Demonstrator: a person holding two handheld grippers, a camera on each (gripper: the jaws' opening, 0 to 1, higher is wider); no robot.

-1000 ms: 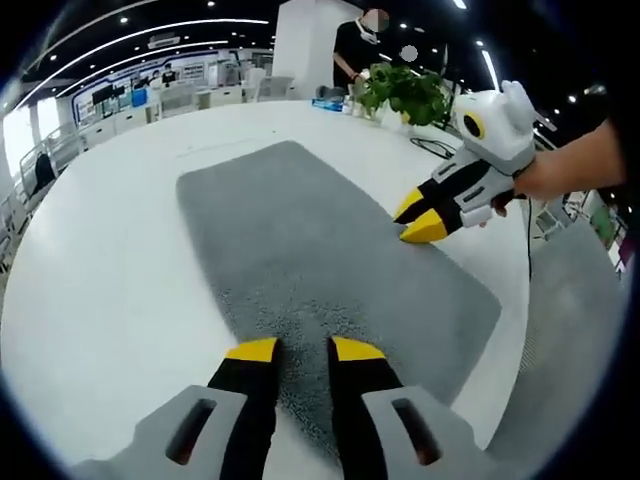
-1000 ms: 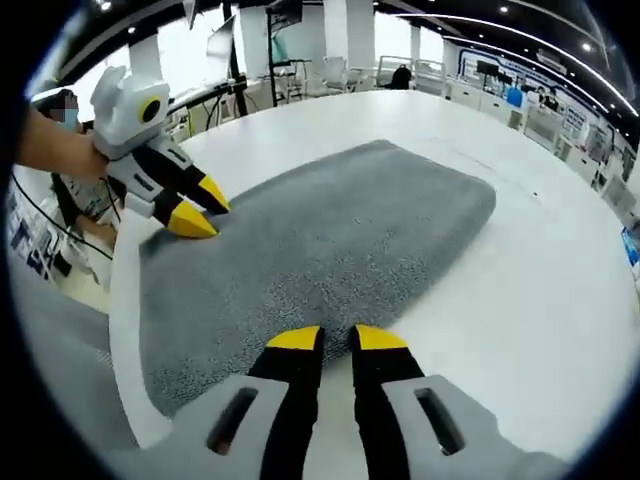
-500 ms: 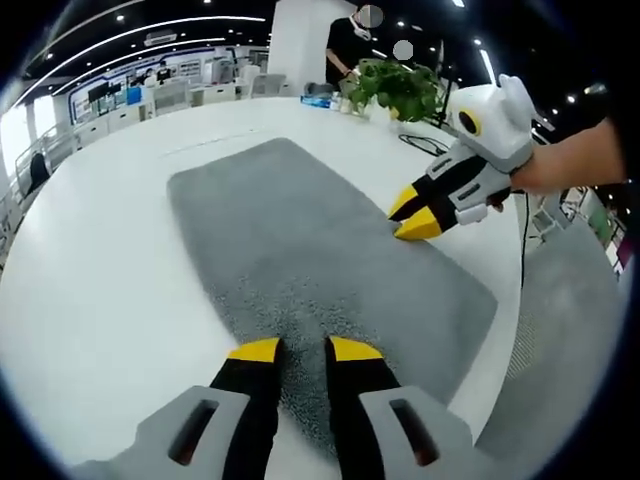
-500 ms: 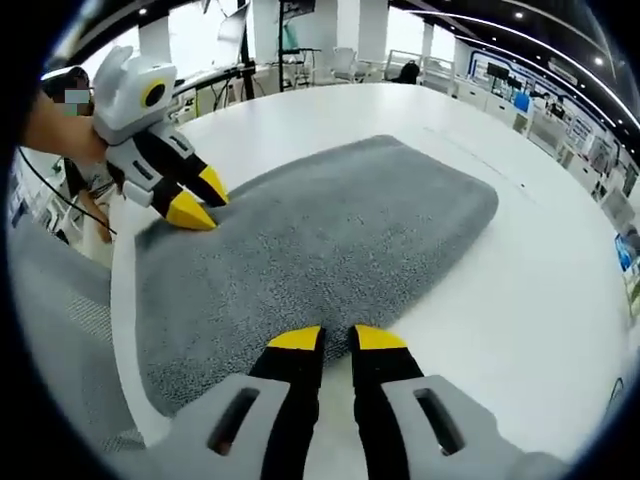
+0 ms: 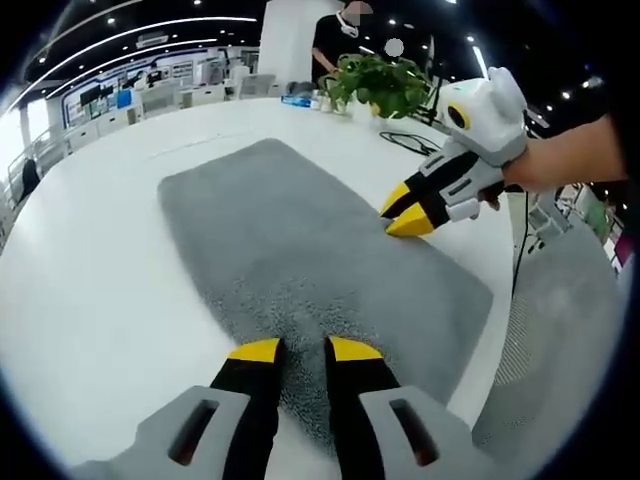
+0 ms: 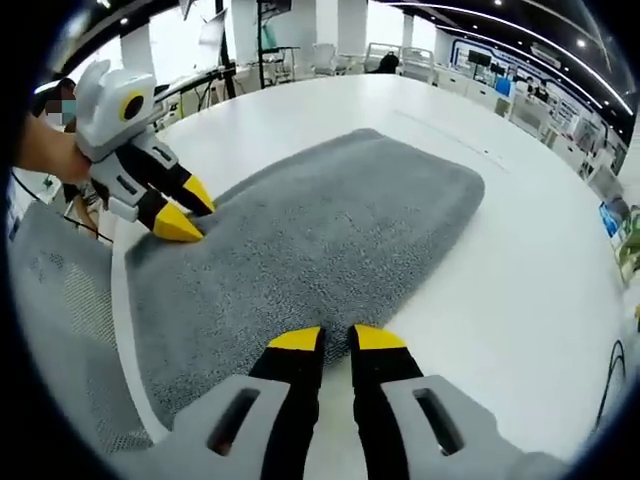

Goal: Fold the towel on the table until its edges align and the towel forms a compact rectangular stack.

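Note:
A grey towel (image 5: 300, 250) lies flat and long on the white table (image 5: 90, 260); it is seen again in the right gripper view, towel (image 6: 330, 230). My left gripper (image 5: 305, 350) hovers over the towel's near edge with a narrow gap between its jaws and grey pile showing in it. Seen from the right gripper view, the left gripper (image 6: 200, 215) rests at the towel's left edge. My right gripper (image 6: 337, 338) sits at the opposite long edge, jaws almost together and nothing lifted. In the left gripper view the right gripper (image 5: 392, 222) touches the towel's right edge.
A potted green plant (image 5: 385, 85) and a person (image 5: 335, 35) stand at the far side of the table. A grey mesh chair (image 6: 60, 310) sits just off the table's edge beside the towel. Bare white tabletop (image 6: 520, 280) spreads around the towel.
Both views drifted slightly as the hands shifted. The towel stayed flat and neither gripper's jaw gap changed.

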